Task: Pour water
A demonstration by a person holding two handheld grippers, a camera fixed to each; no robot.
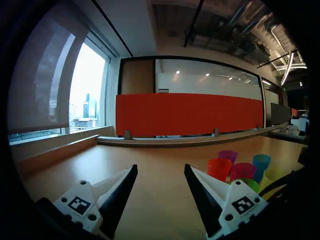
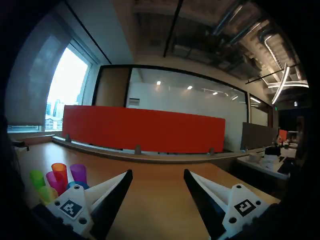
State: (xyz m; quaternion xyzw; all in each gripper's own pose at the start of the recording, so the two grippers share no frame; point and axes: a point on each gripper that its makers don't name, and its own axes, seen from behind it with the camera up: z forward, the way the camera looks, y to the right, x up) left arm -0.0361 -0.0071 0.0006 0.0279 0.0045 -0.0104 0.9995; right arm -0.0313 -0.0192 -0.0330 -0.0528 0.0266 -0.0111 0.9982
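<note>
Several coloured plastic cups stand in a cluster on the wooden table [image 1: 160, 160]. In the left gripper view an orange cup [image 1: 219, 168], a pink cup [image 1: 242, 171], a purple cup [image 1: 228, 155], a blue cup [image 1: 261, 163] and a yellow cup [image 1: 273, 175] sit just right of my left gripper [image 1: 161, 169], which is open and holds nothing. In the right gripper view the same cluster, with an orange cup [image 2: 60, 169] and a purple cup [image 2: 78, 173], lies left of my right gripper [image 2: 158, 174], also open with nothing between its fingers.
A red divider panel [image 1: 188, 114] runs along the table's far edge. A window [image 1: 86, 94] with a ledge is on the left. Another desk with small items [image 2: 272, 158] stands to the right in the right gripper view.
</note>
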